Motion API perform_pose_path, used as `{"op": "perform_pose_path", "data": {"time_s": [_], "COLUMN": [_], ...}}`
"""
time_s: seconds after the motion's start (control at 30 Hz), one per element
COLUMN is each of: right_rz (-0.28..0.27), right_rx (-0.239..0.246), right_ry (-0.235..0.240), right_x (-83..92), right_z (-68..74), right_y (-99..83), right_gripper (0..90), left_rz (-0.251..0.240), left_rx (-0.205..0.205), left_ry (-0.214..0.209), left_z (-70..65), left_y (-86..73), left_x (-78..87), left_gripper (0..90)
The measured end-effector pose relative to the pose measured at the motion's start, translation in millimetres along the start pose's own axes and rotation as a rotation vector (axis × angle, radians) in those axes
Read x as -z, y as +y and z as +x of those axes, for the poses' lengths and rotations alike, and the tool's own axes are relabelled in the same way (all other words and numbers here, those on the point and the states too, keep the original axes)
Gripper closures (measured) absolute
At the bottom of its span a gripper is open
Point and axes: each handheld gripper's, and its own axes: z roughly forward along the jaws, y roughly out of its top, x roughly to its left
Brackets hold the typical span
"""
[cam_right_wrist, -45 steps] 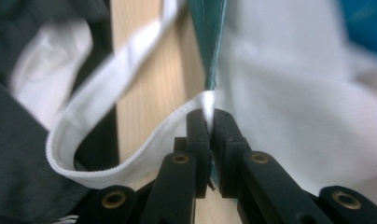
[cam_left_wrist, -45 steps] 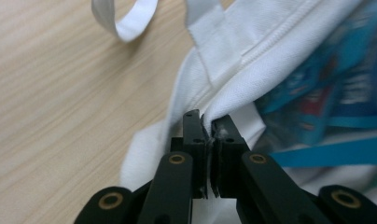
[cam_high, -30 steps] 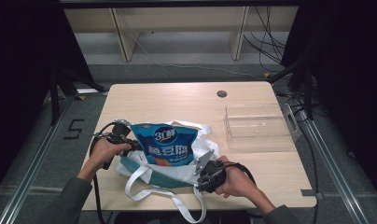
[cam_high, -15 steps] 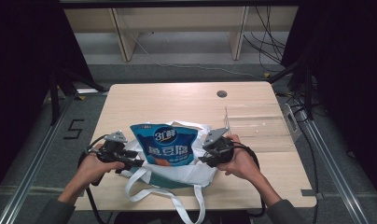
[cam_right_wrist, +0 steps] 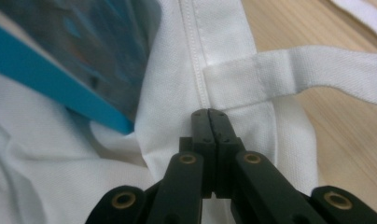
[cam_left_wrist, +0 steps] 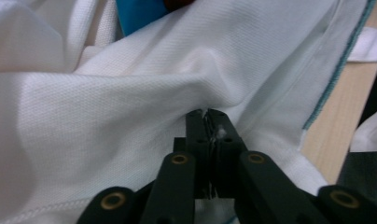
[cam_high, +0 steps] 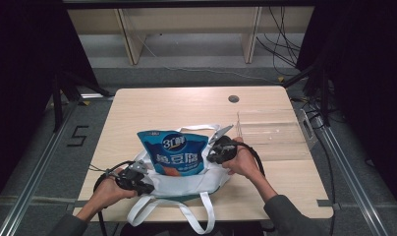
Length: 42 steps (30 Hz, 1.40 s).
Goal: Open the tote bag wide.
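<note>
A white tote bag [cam_high: 186, 183] lies on the wooden table [cam_high: 162, 108], and a blue snack pouch [cam_high: 179, 152] sticks out of its mouth. My left gripper [cam_high: 147, 189] is at the bag's near left corner. Its jaws have just been closing. In the left gripper view the left gripper [cam_left_wrist: 210, 114] is shut with white cloth [cam_left_wrist: 107, 102] pinched between the jaws. My right gripper [cam_high: 211, 155] is at the bag's right rim beside the pouch. Its jaws have also just been closing. The right gripper [cam_right_wrist: 209, 113] is shut on the stitched hem [cam_right_wrist: 191, 56] where a strap [cam_right_wrist: 317, 74] joins.
A clear plastic box [cam_high: 275, 132] stands on the table just right of my right hand. A round cable hole [cam_high: 233, 98] sits near the far edge. The bag's white straps [cam_high: 186, 216] hang over the table's near edge.
My left gripper has slid toward the table's near edge, to the bag's corner. The right gripper has moved away from the person, up to the bag's right rim.
</note>
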Motion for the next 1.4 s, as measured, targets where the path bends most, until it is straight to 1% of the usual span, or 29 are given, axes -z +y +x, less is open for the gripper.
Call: {"op": "perform_pose_path", "data": {"time_s": [0.07,0.17,0.2,0.27,0.33,0.4,0.43,0.47,0.5,0.57,0.6,0.67,0.7,0.73,0.77,0.8,0.83,0.87,0.9,0.93,0.97,1.0,1.03,1.07,1.13,1.17,1.2,1.37,1.4], "right_rz": [0.005,0.033,0.034,0.037,0.032,0.029,0.023,0.016,0.006,0.011,0.012,-0.001,-0.002,-0.009,-0.016,-0.019,-0.039,-0.04,-0.051,-0.076,-0.075,-0.088,-0.098,-0.113,-0.146,-0.148,-0.134,-0.168,-0.154], "right_rx": [-0.015,-0.018,-0.007,-0.025,-0.036,-0.054,-0.066,-0.078,-0.081,-0.079,-0.088,-0.099,-0.113,-0.117,-0.117,-0.127,-0.119,-0.119,-0.118,-0.127,-0.127,-0.14,-0.181,-0.144,-0.165,-0.167,-0.192,-0.142,-0.139], "right_ry": [-0.001,-0.06,-0.065,-0.077,-0.084,-0.082,-0.08,-0.078,-0.073,-0.073,-0.065,-0.045,-0.039,-0.038,-0.031,-0.028,-0.027,-0.035,-0.035,-0.033,-0.039,-0.05,-0.041,-0.046,-0.037,-0.049,-0.061,-0.089,-0.097], "right_x": [-4.9,-16.5,-18.7,-22.8,-25.1,-26.0,-26.3,-26.7,-28.0,-27.1,-26.6,-25.6,-24.5,-23.8,-22.4,-19.9,-17.6,-13.2,-8.8,-6.1,-0.1,5.5,9.4,13.9,22.3,25.6,29.6,43.6,47.5], "right_z": [-4.6,-9.1,-10.9,-13.1,-16.8,-18.7,-21.1,-22.6,-23.2,-23.9,-24.5,-28.0,-27.8,-27.8,-27.5,-26.3,-26.1,-25.6,-26.0,-25.8,-26.9,-27.7,-25.5,-29.4,-31.2,-32.4,-31.9,-32.2,-31.7], "right_y": [-0.3,0.8,1.6,2.9,4.2,4.9,5.0,5.2,5.2,5.3,5.2,4.1,3.8,3.9,4.4,5.1,5.8,7.2,8.4,9.3,10.2,10.5,10.6,10.4,8.7,8.1,7.6,9.0,10.0], "right_gripper": [90.0,90.0,90.0,90.0,90.0,90.0,90.0,90.0,90.0,90.0,90.0,90.0,90.0,89.4,86.8,84.2,82.1,81.2,79.7,78.2,76.8,74.9,72.8,71.5,67.4,64.6,62.6,52.1,50.3], "left_rz": [0.012,0.01,0.006,0.003,-0.007,-0.008,-0.027,-0.01,-0.009,-0.029,-0.019,-0.021,-0.009,-0.014,-0.034,-0.038,-0.022,-0.061,-0.069,-0.079,-0.103,-0.131,-0.115,-0.165,-0.2,-0.213,-0.224,-0.235,-0.236], "left_rx": [0.0,0.007,0.009,-0.002,0.016,0.022,0.041,0.018,0.016,0.044,0.033,0.046,0.023,0.035,0.056,0.055,0.029,0.067,0.055,0.063,0.073,0.077,0.057,0.093,0.12,0.145,0.159,0.183,0.185], "left_ry": [0.014,0.013,0.013,0.03,0.038,0.055,0.059,0.058,0.059,0.063,0.07,0.068,0.062,0.058,0.072,0.073,0.064,0.062,0.066,0.068,0.065,0.052,0.054,0.057,0.063,0.057,0.054,0.067,0.071], "left_z": [-1.0,0.9,2.1,4.7,9.8,13.8,14.1,15.8,15.6,12.4,13.2,13.2,14.6,13.8,11.5,10.5,11.3,8.5,8.6,8.1,7.4,7.0,8.3,4.8,2.4,1.1,-0.4,-10.0,-11.9], "left_y": [-0.4,2.3,2.8,4.1,5.4,6.2,6.6,7.3,7.9,7.7,8.0,7.8,7.7,7.4,7.1,7.1,7.2,7.0,6.7,6.2,5.7,5.3,5.0,5.1,5.2,5.3,4.9,-3.5,-5.4], "left_x": [-2.8,-5.5,-6.0,-6.1,-7.0,-6.6,-8.1,-7.1,-7.3,-8.7,-8.1,-8.2,-6.3,-5.6,-5.8,-4.1,-0.4,-0.1,3.4,6.9,11.8,15.8,21.0,23.1,30.5,34.3,38.3,44.2,45.4], "left_gripper": [89.1,89.3,89.3,89.3,89.4,89.3,89.3,89.3,89.3,89.3,89.3,89.1,88.5,87.2,85.8,84.6,82.6,80.5,79.1,76.7,72.2,65.2,62.2,61.0,54.6,50.0,46.2,35.8,34.3]}}
